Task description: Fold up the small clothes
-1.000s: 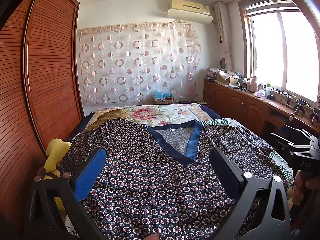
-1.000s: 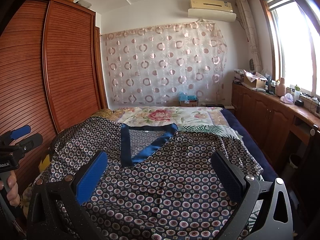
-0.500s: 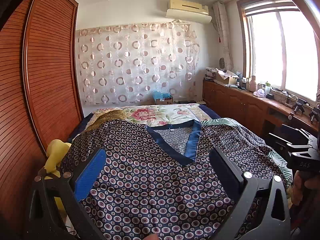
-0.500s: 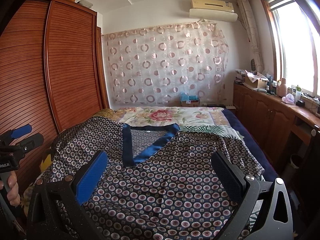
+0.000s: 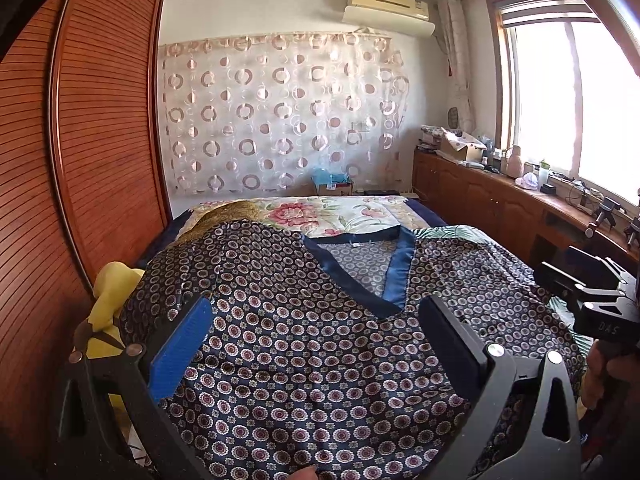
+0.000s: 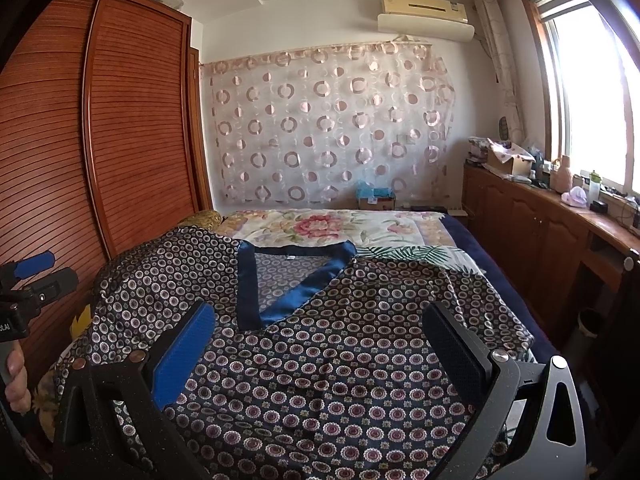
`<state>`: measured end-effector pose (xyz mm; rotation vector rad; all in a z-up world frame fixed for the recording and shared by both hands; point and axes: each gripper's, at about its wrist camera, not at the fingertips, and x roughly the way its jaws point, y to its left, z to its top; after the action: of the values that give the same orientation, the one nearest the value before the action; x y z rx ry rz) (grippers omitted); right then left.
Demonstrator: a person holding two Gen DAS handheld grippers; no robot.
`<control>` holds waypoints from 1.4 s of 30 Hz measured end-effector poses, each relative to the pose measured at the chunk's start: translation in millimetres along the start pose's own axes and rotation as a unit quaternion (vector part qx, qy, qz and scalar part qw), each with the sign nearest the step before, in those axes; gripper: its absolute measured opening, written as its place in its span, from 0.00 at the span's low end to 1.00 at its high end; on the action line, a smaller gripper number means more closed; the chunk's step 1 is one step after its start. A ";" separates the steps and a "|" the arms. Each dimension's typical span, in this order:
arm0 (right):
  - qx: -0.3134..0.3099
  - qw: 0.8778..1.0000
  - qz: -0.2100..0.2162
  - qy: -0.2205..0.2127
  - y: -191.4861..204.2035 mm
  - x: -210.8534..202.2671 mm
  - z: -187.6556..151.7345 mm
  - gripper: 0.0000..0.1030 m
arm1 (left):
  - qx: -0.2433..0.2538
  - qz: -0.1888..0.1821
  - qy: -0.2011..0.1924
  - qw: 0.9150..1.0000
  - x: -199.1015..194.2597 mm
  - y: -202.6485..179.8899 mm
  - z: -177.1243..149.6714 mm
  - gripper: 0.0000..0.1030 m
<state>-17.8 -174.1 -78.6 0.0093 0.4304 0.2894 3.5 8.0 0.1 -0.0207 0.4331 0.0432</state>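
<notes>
Black left gripper (image 5: 312, 320), right gripper (image 6: 320, 320) wide above garment (image 5: 300, 360)

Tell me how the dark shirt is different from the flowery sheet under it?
The shirt is dark navy with small round rings; the sheet is pale cream with big pink flowers. The shirt has a plain blue neck band; the sheet shows no such band. The shirt lies on top nearer the cameras; the sheet lies below. Both are spread flat on the bed.
</notes>
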 end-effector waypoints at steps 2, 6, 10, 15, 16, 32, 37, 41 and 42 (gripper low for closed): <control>-0.001 1.000 0.003 -0.003 1.3 2.2 -0.9 1.00 | -0.003 0.005 0.004 1.000 3.9 5.0 -2.0 1.00; -0.007 1.000 0.009 -0.004 3.7 8.2 -1.5 1.00 | -0.010 0.013 0.012 1.000 13.8 19.5 -8.1 1.00; -0.012 1.000 0.025 0.004 7.7 17.4 -1.2 1.00 | -0.016 0.016 0.020 1.000 21.1 36.4 -11.4 1.00; -0.018 0.998 0.053 0.025 13.4 36.2 -0.7 1.00 | -0.029 0.024 0.032 0.999 28.1 68.0 -18.6 1.00; -0.018 0.997 0.065 0.033 14.7 40.6 -1.6 1.00 | -0.035 0.027 0.035 0.998 29.3 77.8 -20.5 1.00; -0.057 0.984 0.105 0.131 39.4 104.3 -16.8 1.00 | -0.049 0.059 0.146 0.986 72.7 170.7 -63.5 0.73; -0.067 0.983 0.101 0.137 44.1 111.1 -16.4 1.00 | -0.056 0.049 0.186 0.980 99.4 186.2 -70.4 0.51; -0.068 0.983 0.097 0.138 42.8 117.3 -16.6 1.00 | -0.051 0.051 0.197 0.978 112.5 191.1 -72.9 0.49; -0.068 0.983 0.096 0.139 42.4 118.3 -17.9 1.00 | -0.052 0.048 0.202 0.977 114.7 192.4 -73.9 0.48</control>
<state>65.8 -101.4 -140.4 -0.1247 0.6880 0.5123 67.6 202.3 -117.3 -0.1128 0.8380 0.1581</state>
